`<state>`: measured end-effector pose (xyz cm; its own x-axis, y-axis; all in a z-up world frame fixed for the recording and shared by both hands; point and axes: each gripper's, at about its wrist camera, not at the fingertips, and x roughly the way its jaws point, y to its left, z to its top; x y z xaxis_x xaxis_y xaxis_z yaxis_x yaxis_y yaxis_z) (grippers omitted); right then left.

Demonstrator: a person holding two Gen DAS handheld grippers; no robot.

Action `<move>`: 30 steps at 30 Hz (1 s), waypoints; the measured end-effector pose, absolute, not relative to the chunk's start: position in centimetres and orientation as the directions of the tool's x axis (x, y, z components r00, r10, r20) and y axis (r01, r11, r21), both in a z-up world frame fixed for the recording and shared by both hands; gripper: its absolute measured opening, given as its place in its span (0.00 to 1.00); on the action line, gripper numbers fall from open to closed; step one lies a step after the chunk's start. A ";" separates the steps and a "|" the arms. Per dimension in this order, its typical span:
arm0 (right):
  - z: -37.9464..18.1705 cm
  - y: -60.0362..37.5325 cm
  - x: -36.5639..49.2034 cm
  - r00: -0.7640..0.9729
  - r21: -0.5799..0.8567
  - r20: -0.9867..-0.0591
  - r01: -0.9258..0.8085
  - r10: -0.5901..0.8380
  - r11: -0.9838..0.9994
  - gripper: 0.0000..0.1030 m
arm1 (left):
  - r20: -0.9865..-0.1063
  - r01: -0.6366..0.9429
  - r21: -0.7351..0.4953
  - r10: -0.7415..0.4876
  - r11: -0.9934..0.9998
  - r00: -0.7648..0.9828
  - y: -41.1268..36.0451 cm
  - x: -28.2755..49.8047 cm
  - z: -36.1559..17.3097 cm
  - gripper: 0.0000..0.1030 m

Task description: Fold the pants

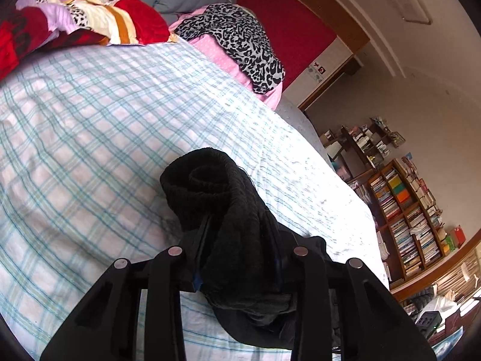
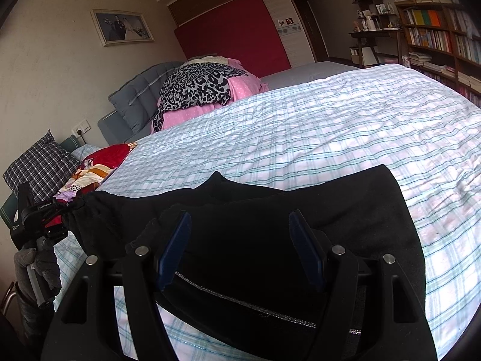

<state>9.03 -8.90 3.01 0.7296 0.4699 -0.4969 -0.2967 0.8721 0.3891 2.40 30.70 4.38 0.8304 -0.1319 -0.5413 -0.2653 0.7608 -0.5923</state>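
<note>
Left wrist cam: my left gripper [image 1: 240,234] is clamped on bunched black pants [image 1: 210,186] w/ the cuff lifted off the plaid bedsheet [image 1: 90,114]; right gripper [image 2: 240,246] is wide, fingers straddling the pants' waist, no squeeze.

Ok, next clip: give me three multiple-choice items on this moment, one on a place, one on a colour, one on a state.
1. Where do the pants lie?
A. on the checked bedspread
B. on the bookshelf
C. on the floor

2. What colour are the pants?
A. red
B. black
C. pink

3. What is the left gripper doing?
A. hanging empty
B. clamping a bunched end of the pants
C. holding a pillow

Answers: 1 A, the fabric spreads over the bedspread. 2 B, it is black in both views. 3 B, cloth sits bunched between its fingers.
</note>
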 end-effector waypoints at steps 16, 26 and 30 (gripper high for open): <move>2.4 -10.9 7.3 0.751 0.415 -0.463 -0.286 0.471 0.864 0.67 | -0.525 -0.183 -0.514 -0.139 0.838 0.840 25.3 4.0 9.1 0.21; 2.4 -8.7 6.2 0.719 0.380 -0.476 -0.351 0.506 0.856 0.67 | -0.577 -0.322 -0.485 -0.021 0.813 0.817 31.1 1.3 5.7 0.57; 2.8 -5.6 5.7 0.689 0.341 -0.486 -0.417 0.538 0.842 0.67 | -0.613 -0.353 -0.518 -0.051 0.779 0.788 33.6 0.6 2.9 0.73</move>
